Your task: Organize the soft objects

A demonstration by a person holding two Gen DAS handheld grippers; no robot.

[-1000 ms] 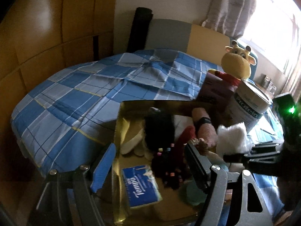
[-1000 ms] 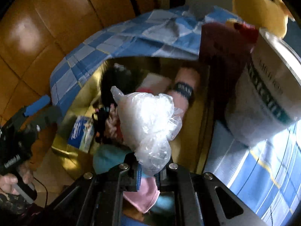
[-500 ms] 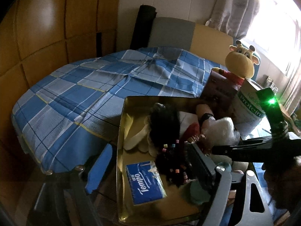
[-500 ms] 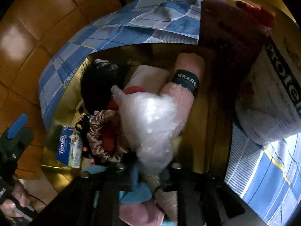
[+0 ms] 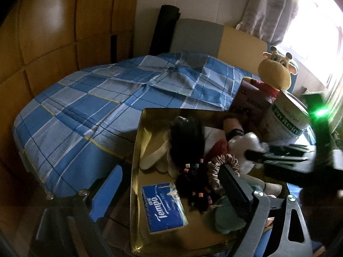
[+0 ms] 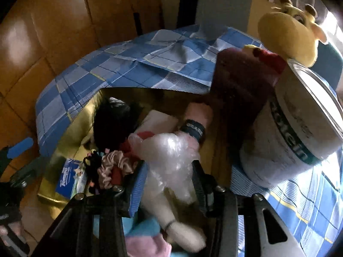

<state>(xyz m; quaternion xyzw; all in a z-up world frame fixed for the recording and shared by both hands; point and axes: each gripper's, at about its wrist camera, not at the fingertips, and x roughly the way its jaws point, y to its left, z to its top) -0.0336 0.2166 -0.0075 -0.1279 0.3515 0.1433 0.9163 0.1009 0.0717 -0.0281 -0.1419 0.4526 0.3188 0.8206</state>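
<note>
A gold tray (image 5: 137, 150) on the bed holds soft things: a black furry piece (image 5: 188, 137), a Tempo tissue pack (image 5: 164, 207), beaded hair ties (image 5: 197, 184), a satin scrunchie (image 5: 218, 167) and a rolled pink towel (image 6: 199, 115). A crumpled clear plastic bag (image 6: 171, 152) lies on this pile between the spread fingers of my right gripper (image 6: 169, 171), which is open over the tray. In the left wrist view the bag (image 5: 244, 145) shows at the right gripper's tip. My left gripper (image 5: 171, 190) is open and empty above the tray's near end.
A white protein tub (image 5: 285, 120), a dark maroon box (image 5: 248, 105) and a yellow plush giraffe (image 5: 276, 72) stand to the right of the tray. The blue checked bedspread (image 5: 85, 111) stretches left and back. Wooden wall panels (image 5: 53, 32) rise behind it.
My right gripper lowered the plastic bag into the tray and its jaws opened, letting the bag rest on the pile. My left gripper pulled back a little.
</note>
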